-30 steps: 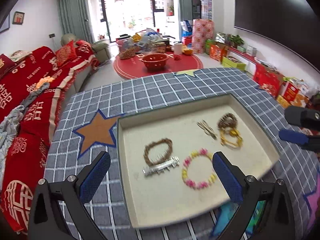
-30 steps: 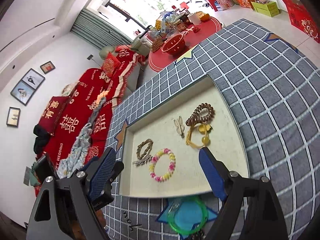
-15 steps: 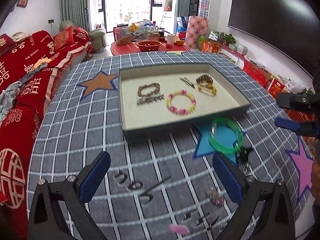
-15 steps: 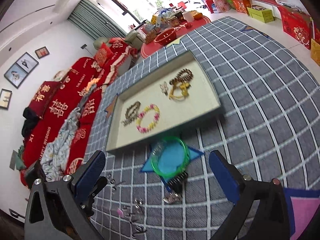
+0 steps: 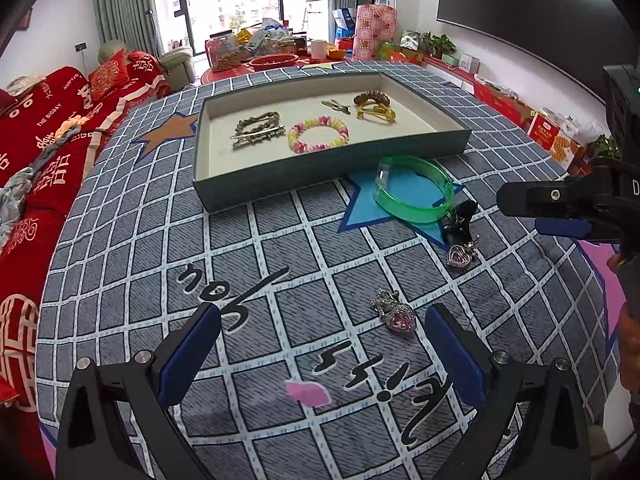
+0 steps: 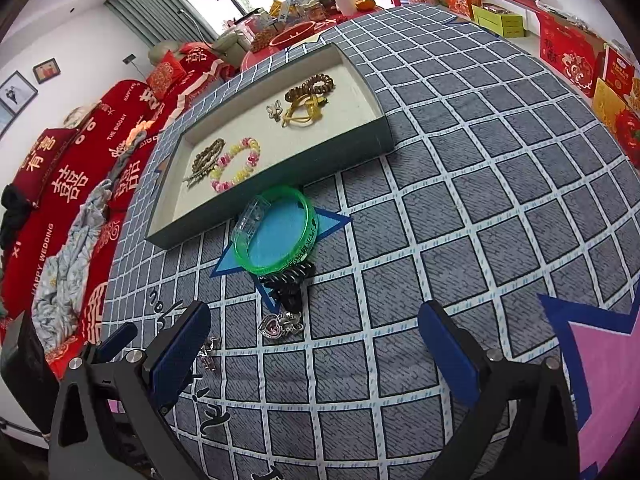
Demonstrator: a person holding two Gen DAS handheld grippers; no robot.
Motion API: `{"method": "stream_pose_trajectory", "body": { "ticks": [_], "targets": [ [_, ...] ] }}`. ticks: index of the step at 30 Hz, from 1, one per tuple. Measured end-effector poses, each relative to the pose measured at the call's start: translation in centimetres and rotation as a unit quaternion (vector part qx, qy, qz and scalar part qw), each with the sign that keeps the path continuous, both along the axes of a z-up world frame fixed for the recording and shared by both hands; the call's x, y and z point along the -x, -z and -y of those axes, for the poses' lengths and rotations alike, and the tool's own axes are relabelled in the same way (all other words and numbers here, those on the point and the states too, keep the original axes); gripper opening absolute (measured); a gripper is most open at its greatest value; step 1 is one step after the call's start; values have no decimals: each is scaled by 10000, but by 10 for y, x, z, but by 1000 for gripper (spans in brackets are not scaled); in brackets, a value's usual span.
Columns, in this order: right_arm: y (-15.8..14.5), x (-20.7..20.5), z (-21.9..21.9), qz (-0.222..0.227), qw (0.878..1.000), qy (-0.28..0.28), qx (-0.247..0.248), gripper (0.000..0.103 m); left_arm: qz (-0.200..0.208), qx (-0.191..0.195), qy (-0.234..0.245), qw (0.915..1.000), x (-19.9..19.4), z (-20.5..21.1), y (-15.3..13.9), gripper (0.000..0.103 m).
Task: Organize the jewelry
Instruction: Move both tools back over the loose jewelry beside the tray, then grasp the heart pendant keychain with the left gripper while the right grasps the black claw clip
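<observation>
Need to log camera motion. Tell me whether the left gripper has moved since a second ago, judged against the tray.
Yes. The left gripper has pulled back from the tray: its fingers framed the tray's contents before, and now hang over loose pendants on the tablecloth.

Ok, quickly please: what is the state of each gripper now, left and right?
Left gripper: open, holding nothing.
Right gripper: open, holding nothing.

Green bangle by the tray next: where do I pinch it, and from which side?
Pinch the green bangle across its band on the near, open side, coming from above. It lies flat on the cloth; its far edge sits close against the tray, and a black clip crowds one near corner.
</observation>
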State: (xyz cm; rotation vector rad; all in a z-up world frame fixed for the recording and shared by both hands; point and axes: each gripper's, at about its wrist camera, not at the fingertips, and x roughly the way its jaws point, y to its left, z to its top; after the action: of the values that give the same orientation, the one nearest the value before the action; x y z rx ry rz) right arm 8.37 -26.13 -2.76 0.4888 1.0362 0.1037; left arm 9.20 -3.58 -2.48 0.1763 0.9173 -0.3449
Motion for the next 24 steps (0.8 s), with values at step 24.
{"method": "stream_pose_trajectory", "body": {
  "ticks": [24],
  "targets": [
    [12, -32, -39, -301, 9976, -441, 432, 74, -177, -163, -101, 9997, -10, 14, 17, 103]
  ]
}}
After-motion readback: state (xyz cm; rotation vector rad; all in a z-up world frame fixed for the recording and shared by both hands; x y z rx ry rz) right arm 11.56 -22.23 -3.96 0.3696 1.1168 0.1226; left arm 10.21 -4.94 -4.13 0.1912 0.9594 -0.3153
